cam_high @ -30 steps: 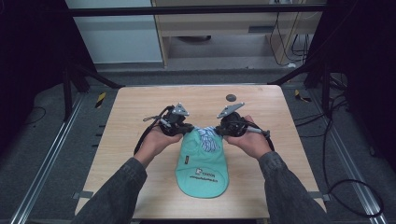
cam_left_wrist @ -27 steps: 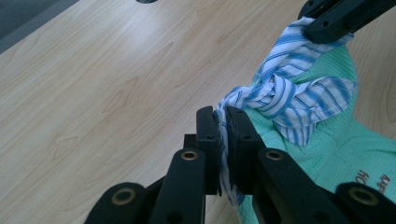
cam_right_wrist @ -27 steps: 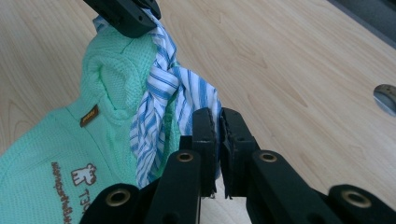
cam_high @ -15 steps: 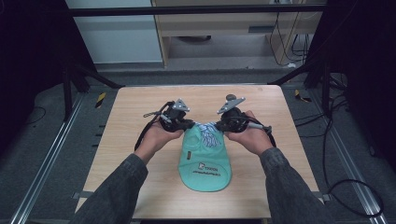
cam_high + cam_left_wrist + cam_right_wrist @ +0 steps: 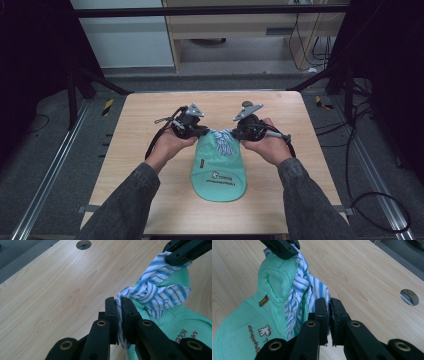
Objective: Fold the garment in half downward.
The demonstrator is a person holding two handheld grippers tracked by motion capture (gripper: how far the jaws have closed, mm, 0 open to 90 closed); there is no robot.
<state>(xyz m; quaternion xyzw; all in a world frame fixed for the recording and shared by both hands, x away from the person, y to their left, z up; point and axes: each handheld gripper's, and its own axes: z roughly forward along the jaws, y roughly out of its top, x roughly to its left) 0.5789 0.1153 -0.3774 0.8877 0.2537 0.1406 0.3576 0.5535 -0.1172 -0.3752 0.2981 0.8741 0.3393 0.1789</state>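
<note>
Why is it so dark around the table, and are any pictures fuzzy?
High view: light falls on the wooden table, surroundings near black, a little soft. Left gripper view: striped cloth sharp, nearest jaws slightly blurred. Right gripper view: bright and even, green cap clear.

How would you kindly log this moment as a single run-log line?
left claw: shut on striped cloth | right claw: shut on striped cloth | green cap: flat on table, cloth knotted at its far end

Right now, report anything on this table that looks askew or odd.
The green cap lies flat, but its blue-striped cloth at the far edge is twisted into a knot-like bunch. The left claw is shut on one end and the right claw pinches the other. Nothing looks spilled or damaged.
</note>
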